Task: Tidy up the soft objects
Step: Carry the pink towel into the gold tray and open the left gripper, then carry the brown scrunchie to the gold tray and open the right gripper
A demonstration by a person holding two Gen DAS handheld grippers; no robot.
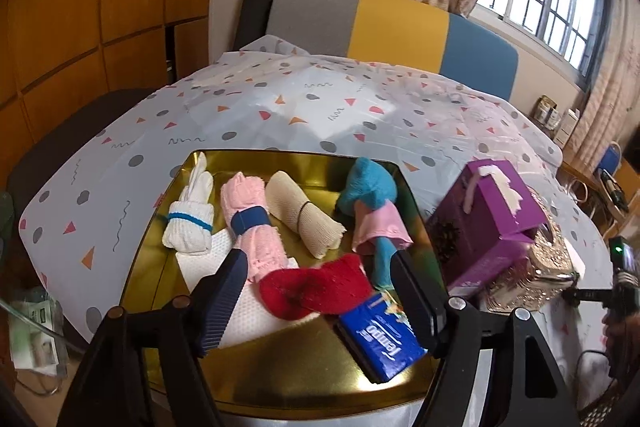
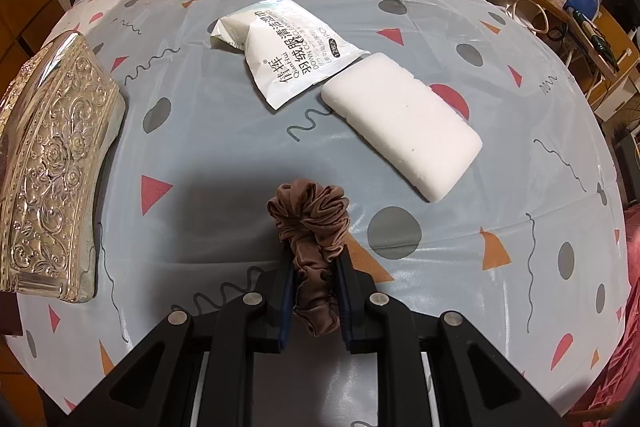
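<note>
Brown scrunchie (image 2: 316, 227) is clamped in the right gripper (image 2: 313, 267) above the tablecloth. Gold tray (image 1: 160, 211) already holds rolled cloths and socks; left gripper (image 1: 320, 267) hovers wide over it. White sponge (image 2: 400, 123) and wipes packet (image 2: 288, 43), far right, remain unsorted.

We see a gold tray (image 1: 280, 383) of glossy, mirror-like metal holding knitted cloth rolls. The surface (image 2: 224, 163) wears a smooth, shiny plastic cover. The brown scrunchie (image 2: 316, 227) is satiny cloth, the white sponge (image 2: 400, 123) matt and finely pitted, the ornate box (image 2: 52, 167) embossed shiny metal.
</note>
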